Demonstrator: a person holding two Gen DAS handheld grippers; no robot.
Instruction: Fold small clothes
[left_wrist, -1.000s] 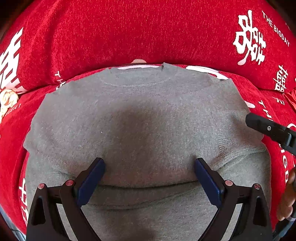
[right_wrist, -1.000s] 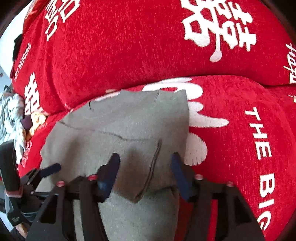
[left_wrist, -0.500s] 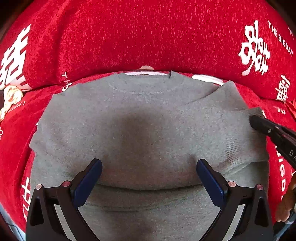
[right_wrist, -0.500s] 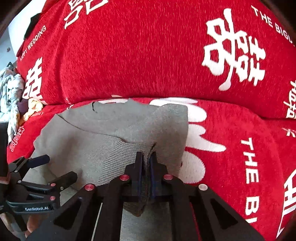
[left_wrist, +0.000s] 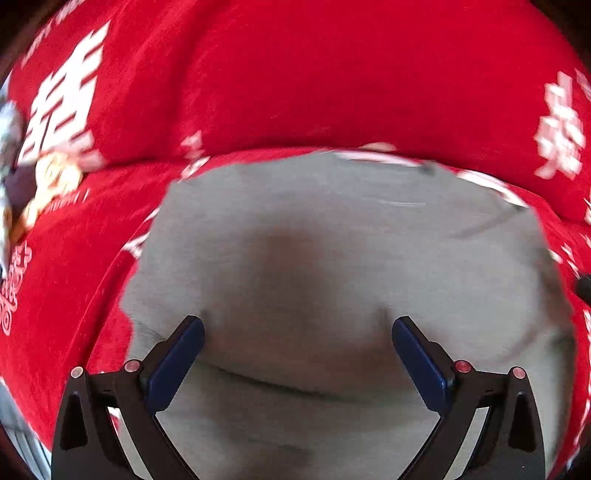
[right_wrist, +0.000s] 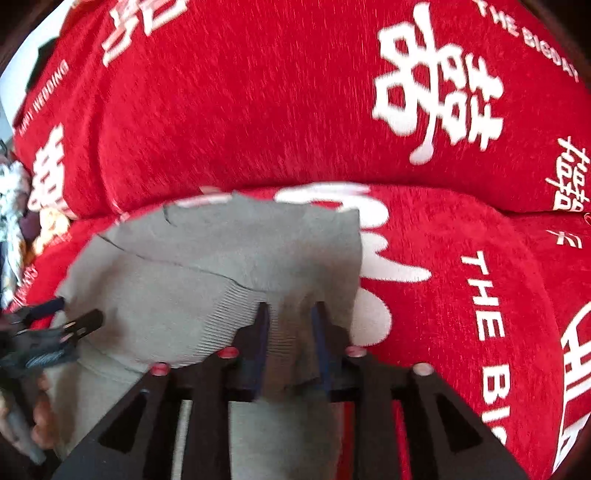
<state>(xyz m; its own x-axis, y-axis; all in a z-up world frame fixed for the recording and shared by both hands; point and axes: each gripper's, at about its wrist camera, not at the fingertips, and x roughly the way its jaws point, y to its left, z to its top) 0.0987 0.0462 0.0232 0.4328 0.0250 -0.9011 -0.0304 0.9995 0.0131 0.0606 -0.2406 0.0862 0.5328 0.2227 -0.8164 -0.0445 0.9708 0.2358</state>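
Observation:
A grey knit sweater (left_wrist: 332, 240) lies flat on a red sofa seat, collar toward the backrest. My left gripper (left_wrist: 297, 323) hovers open over its lower body with nothing between the fingers; it also shows at the left of the right wrist view (right_wrist: 75, 312). The sweater (right_wrist: 221, 258) has one sleeve folded inward over the body. That sleeve's ribbed cuff (right_wrist: 236, 306) sits between the fingers of my right gripper (right_wrist: 291, 308). Its jaws are opening, with a gap between the pads and the cloth loose in it.
A red sofa cover (left_wrist: 295, 92) with white characters and lettering spans the seat and the backrest behind the sweater. A heap of other clothes (right_wrist: 11, 199) lies at the seat's far left. A person's hand (right_wrist: 40, 417) holds the left gripper.
The right gripper shut on the sleeve cuff half a second ago, then parted its jaws again. The left gripper slid left along the sweater, staying open.

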